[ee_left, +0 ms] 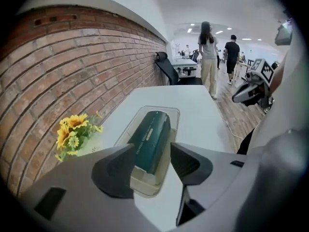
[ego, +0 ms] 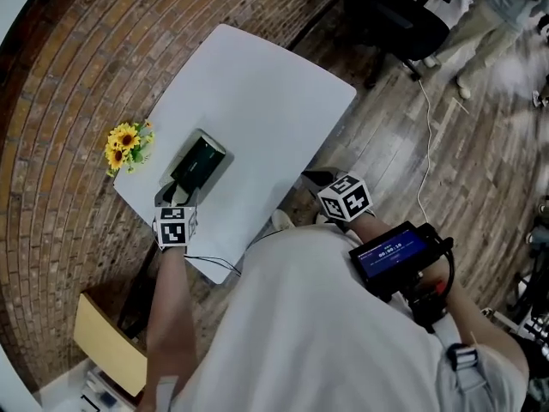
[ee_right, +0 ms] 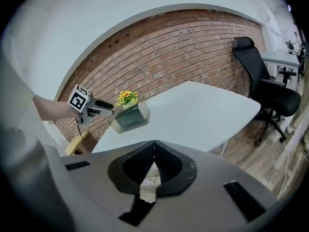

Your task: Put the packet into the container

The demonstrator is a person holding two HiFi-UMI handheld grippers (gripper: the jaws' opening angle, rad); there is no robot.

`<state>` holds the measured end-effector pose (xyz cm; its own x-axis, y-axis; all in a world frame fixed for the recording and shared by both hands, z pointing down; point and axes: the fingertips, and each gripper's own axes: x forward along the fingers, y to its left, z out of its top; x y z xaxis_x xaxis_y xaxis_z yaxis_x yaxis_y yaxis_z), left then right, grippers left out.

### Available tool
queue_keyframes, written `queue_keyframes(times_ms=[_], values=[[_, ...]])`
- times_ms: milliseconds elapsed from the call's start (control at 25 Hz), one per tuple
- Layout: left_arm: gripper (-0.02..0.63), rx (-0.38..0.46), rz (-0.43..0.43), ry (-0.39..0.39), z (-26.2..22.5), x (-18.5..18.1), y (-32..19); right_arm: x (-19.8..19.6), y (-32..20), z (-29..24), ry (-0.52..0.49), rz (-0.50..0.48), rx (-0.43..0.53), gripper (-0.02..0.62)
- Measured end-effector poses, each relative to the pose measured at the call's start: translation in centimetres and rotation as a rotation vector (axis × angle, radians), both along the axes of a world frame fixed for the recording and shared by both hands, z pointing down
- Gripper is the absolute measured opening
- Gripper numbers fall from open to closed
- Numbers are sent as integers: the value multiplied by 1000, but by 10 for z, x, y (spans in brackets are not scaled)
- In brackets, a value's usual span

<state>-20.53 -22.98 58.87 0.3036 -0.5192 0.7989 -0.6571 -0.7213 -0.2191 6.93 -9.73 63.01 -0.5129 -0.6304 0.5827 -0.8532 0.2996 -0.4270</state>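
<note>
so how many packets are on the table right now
1. The dark green packet lies inside the clear container, beside the sunflowers near the edge of the table. No other packet shows, though one beneath it would be hidden.

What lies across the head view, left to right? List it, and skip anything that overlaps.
flowers → container → right tool → standing person
</note>
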Motion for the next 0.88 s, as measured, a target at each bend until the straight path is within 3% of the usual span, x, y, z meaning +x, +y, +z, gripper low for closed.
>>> queue_keyframes(times_ms=[160, 400, 880], values=[[174, 33, -55, 65, -7, 2, 32, -10, -3, -6, 6, -49, 25, 8], [32, 60, -177, 226, -14, 9, 73, -24, -16, -24, -9, -116, 81, 8], [9, 35, -217, 331, -5, 46, 129, -50, -31, -56, -13, -256, 194, 8]])
